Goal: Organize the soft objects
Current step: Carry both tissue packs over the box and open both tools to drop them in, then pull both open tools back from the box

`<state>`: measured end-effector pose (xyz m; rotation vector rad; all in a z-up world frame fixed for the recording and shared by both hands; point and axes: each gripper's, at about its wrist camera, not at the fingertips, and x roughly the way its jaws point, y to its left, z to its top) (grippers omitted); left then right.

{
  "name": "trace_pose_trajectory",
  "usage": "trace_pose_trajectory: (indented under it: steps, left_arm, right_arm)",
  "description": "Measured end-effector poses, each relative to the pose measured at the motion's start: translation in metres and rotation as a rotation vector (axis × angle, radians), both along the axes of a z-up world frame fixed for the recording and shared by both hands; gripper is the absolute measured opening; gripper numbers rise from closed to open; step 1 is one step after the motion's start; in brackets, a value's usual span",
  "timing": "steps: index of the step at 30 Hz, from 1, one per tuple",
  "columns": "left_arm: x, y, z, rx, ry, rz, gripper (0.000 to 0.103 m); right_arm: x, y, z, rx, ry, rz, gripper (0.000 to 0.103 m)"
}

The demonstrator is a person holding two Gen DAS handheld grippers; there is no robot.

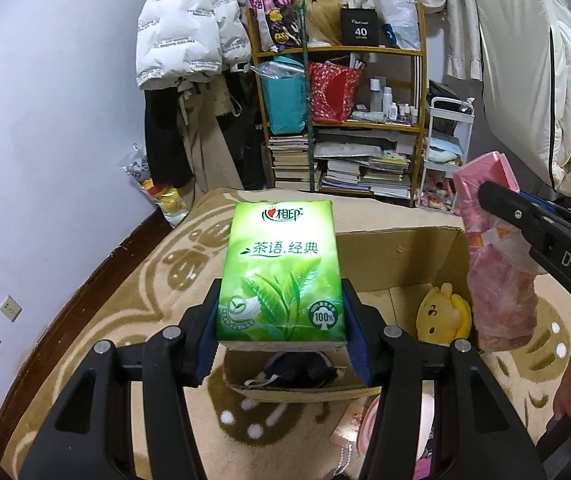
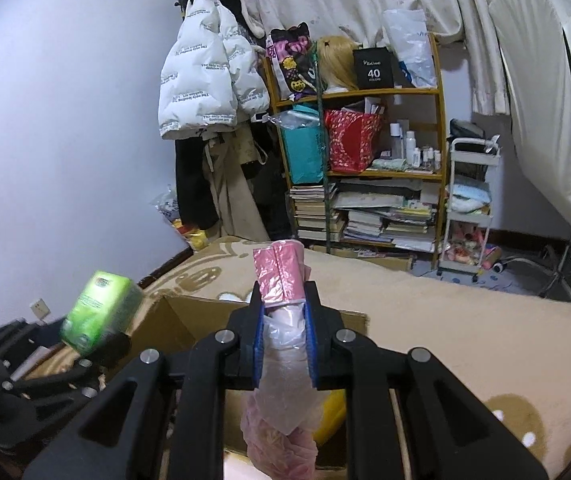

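Left gripper clamps a green plastic-wrapped tissue pack above the open brown cardboard box; right gripper pinches a pink crinkly plastic bag over that box; the slack bag could slip and land outside it.

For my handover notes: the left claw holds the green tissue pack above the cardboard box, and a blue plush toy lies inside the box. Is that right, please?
Nearly. The plush toy inside the cardboard box is yellow, not blue, as the left wrist view shows. The rest stands: the left claw holds the green tissue pack above the box.
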<state>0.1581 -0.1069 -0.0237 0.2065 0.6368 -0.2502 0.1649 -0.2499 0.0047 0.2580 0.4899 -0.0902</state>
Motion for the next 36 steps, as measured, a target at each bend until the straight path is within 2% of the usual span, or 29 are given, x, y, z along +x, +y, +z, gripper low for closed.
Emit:
trace_pose_trajectory:
  steps: [6,11,14,21,25,28,30,32,36]
  left_arm:
    - [0.006,-0.002,-0.01,-0.006,0.015,0.013,0.053]
    - [0.007,0.0,-0.013,-0.027,0.024,0.013,0.053]
    - [0.009,0.001,-0.014,-0.031,0.031,0.017,0.055]
    - [0.006,0.01,-0.012,-0.025,0.037,0.057,0.075]
    - [-0.002,0.018,-0.006,-0.035,0.025,0.081,0.084]
    - [-0.006,0.023,-0.002,-0.038,0.03,0.095,0.09]
    - [-0.01,0.027,0.001,-0.04,0.03,0.106,0.094]
    - [-0.016,0.031,0.004,-0.047,0.032,0.102,0.094]
    - [-0.027,0.04,0.011,-0.057,0.043,0.104,0.097]
  right_arm:
    - [0.008,-0.004,-0.016,0.096,0.021,0.007,0.018]
    - [0.016,-0.006,-0.026,0.123,0.036,0.024,0.019]
    - [0.016,-0.006,-0.028,0.125,0.044,0.021,0.023]
    - [0.012,-0.009,-0.024,0.14,0.054,0.039,0.029]
    - [0.003,-0.006,-0.016,0.117,0.048,0.052,0.05]
    - [-0.003,-0.004,-0.009,0.103,0.05,0.056,0.051]
    - [-0.008,-0.004,-0.005,0.098,0.053,0.058,0.058]
    - [-0.014,-0.003,-0.001,0.095,0.054,0.059,0.072]
    - [-0.026,0.0,0.004,0.088,0.065,0.064,0.084]
